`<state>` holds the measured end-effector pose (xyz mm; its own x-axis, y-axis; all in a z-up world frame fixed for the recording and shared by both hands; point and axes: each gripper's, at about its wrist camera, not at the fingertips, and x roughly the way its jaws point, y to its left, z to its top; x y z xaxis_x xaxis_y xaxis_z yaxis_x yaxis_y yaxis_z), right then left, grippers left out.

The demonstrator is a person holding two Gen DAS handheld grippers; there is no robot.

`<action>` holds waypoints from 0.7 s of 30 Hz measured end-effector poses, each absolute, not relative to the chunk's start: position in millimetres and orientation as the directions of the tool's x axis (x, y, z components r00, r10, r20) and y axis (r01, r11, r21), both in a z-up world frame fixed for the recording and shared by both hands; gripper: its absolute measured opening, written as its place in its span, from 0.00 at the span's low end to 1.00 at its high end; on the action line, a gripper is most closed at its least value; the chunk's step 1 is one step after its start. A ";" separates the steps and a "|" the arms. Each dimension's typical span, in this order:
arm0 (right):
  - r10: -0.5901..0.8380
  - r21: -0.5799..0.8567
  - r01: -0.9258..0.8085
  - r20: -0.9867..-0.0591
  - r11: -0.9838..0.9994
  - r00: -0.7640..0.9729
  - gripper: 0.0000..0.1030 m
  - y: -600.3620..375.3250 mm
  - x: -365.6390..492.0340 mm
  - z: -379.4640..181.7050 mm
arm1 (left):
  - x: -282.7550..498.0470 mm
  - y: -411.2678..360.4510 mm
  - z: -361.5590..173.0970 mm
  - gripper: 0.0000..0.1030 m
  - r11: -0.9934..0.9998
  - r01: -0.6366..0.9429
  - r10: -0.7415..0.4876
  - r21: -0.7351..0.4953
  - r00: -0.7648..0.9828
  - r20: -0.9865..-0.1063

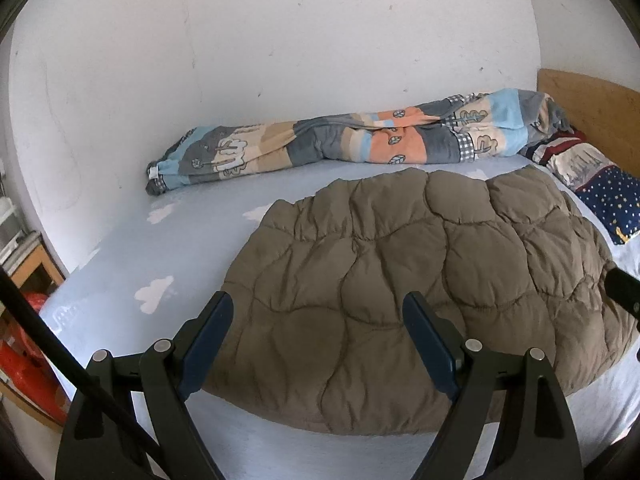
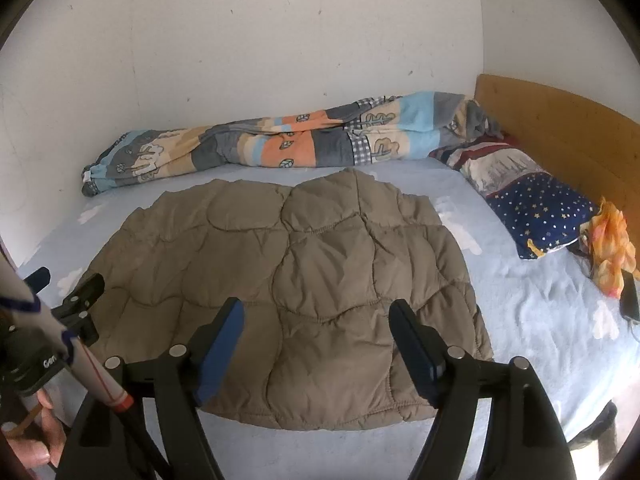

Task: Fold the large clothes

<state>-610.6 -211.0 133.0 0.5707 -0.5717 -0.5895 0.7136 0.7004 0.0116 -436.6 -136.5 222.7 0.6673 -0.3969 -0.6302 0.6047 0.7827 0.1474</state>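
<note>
Two hand-held grippers, nearest the viewer, both above the near edge of the bed.

Left hand-held gripper (image 1: 318, 306): jaws spread wide, blue pads facing each other, nothing between them. It hovers over the near left part of the jacket.

Right hand-held gripper (image 2: 316, 312): jaws likewise wide apart, holding nothing, over the near right part of the jacket. In its view the left unit shows at the left edge, with part of a hand (image 2: 34, 436) below it.

Jacket (image 1: 420, 288): one, olive-brown, quilted and puffy. Lies flat on the bed, roughly centred, its near hem close to the bed's front edge. No sleeves show; whether they are tucked under cannot be told.

Bed (image 1: 132, 264): pale blue sheet with white cloud prints, somewhat wrinkled on the right side.

Pillow (image 2: 536, 216): one, at the right, dark blue with stars and a striped upper part, against the headboard.

Orange cloth (image 2: 610, 248): one crumpled piece, just beside the pillow's near end, with a small dark object (image 2: 629, 300) next to it.

Blanket (image 1: 340, 140): one, patchwork of blue, grey, orange and beige with tree prints, bunched in a long roll along the far wall, beyond the jacket and apart from it.

Headboard (image 2: 560, 128): wooden, far right.

Wall (image 1: 280, 40): white, scuffed.
</note>
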 end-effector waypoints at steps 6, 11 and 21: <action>-0.576 0.009 0.714 -0.583 0.700 0.573 0.77 -210.1 -610.5 134.4 | -436.2 -138.1 223.4 0.83 0.784 0.602 -0.395 0.154 0.675 -0.624; -0.595 -0.012 0.722 -0.576 0.692 0.560 0.77 -209.4 -612.2 135.3 | -437.5 -137.5 225.1 0.83 0.786 0.599 -0.400 0.151 0.680 -0.615; -0.621 -0.041 0.730 -0.560 0.682 0.549 0.78 -205.6 -614.2 138.3 | -439.6 -134.5 229.3 0.84 0.790 0.594 -0.404 0.154 0.692 -0.598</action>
